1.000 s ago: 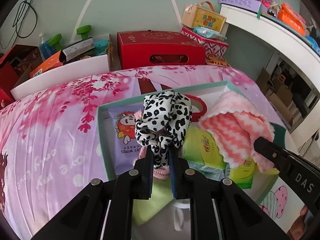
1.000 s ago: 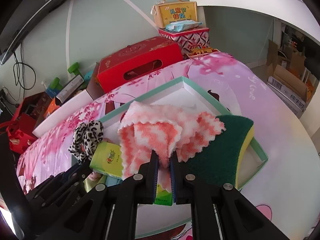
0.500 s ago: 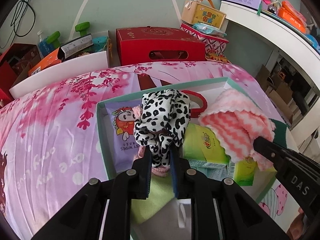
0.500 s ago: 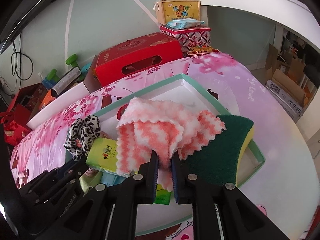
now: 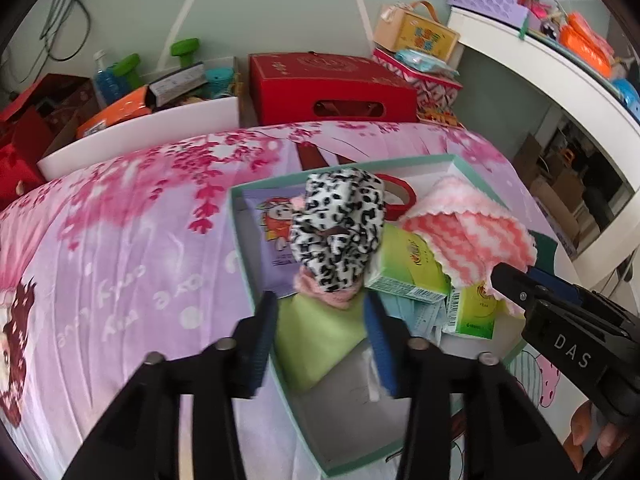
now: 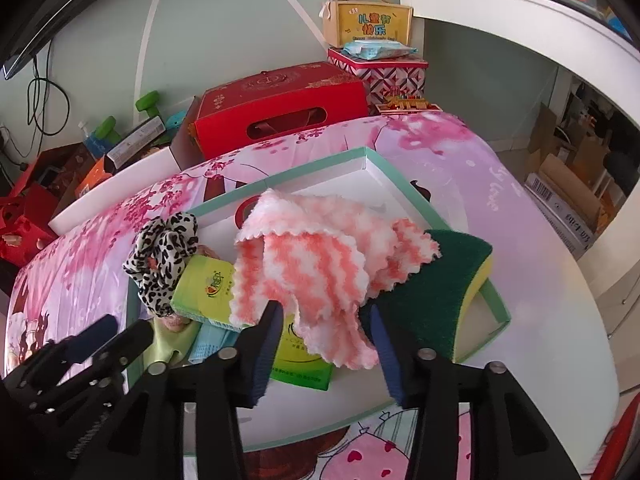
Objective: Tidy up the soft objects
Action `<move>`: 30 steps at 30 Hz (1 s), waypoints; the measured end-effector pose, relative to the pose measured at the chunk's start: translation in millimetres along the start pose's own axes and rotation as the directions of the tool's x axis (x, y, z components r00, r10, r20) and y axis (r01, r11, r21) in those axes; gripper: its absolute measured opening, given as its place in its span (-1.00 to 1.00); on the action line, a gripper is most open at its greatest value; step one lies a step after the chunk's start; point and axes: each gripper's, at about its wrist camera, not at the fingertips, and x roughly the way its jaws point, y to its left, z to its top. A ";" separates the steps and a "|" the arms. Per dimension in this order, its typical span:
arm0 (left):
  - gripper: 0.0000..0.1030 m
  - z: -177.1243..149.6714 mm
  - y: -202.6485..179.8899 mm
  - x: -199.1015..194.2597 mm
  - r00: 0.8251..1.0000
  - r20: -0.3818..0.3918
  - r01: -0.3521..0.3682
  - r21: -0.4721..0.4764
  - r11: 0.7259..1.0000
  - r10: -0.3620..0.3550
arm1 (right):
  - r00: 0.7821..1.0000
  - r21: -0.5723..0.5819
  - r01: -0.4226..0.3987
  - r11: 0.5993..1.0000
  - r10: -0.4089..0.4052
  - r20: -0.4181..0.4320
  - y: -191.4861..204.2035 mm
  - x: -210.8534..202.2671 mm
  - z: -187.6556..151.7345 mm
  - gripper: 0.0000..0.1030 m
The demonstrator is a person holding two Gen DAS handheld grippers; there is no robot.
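Over the pink bedspread (image 5: 120, 240), both downward-tilted hand-held grippers are opening: left (image 5: 320, 316) off the leopard scrunchie (image 5: 336, 232), right (image 6: 326, 326) around the coral cloth (image 6: 316, 264).

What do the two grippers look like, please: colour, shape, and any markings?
Both are black plastic with two angular fingers. The left gripper has blue ribbed pads and silver screw heads along its arms. The right gripper is built the same; in the left view its side carries white letters "DAS". No cables or sleeves show.
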 end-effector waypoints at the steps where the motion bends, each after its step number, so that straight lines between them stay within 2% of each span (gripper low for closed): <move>1: 0.10 -1.2 3.0 -2.8 1.000 0.002 -0.007 -0.011 1.000 0.007 | 1.000 -0.002 0.000 1.000 0.000 0.001 0.2 -1.3 -0.2 0.04; 4: 0.34 -5.9 13.5 -9.0 0.999 0.000 -0.048 -0.049 0.998 0.048 | 1.000 -0.014 0.004 1.000 -0.004 0.004 2.2 -6.2 -2.8 0.12; 6: 0.43 -9.6 21.9 -12.7 0.994 0.006 -0.108 -0.072 0.991 0.109 | 1.000 -0.023 0.008 1.000 -0.008 0.002 3.3 -7.8 -4.8 0.17; 9: 0.70 -15.3 33.7 -18.7 0.987 0.015 -0.160 -0.103 0.982 0.162 | 1.000 -0.032 0.014 0.999 -0.015 -0.007 4.8 -9.7 -9.7 0.24; 12: 0.72 -23.0 46.2 -24.9 0.983 0.014 -0.179 -0.131 0.975 0.182 | 1.000 -0.037 0.017 0.999 -0.017 -0.012 6.5 -11.6 -14.3 0.43; 16: 0.83 -30.4 57.3 -30.2 0.979 0.004 -0.199 -0.152 0.968 0.202 | 1.000 -0.056 0.012 0.998 -0.013 -0.019 12.3 -14.0 -22.1 0.57; 20: 0.84 -36.3 62.2 -39.1 0.973 0.025 -0.221 -0.166 0.961 0.228 | 1.000 -0.091 0.012 0.996 -0.014 -0.014 20.2 -15.9 -31.5 1.00; 24: 0.84 -43.3 72.1 -44.5 0.965 0.019 -0.253 -0.185 0.950 0.261 | 1.000 -0.126 0.015 0.992 -0.017 -0.011 30.2 -18.0 -38.5 1.00; 30: 0.84 -56.8 83.3 -50.8 0.962 0.002 -0.267 -0.199 0.943 0.272 | 1.000 -0.155 0.006 0.988 -0.009 -0.017 43.3 -21.7 -47.7 1.00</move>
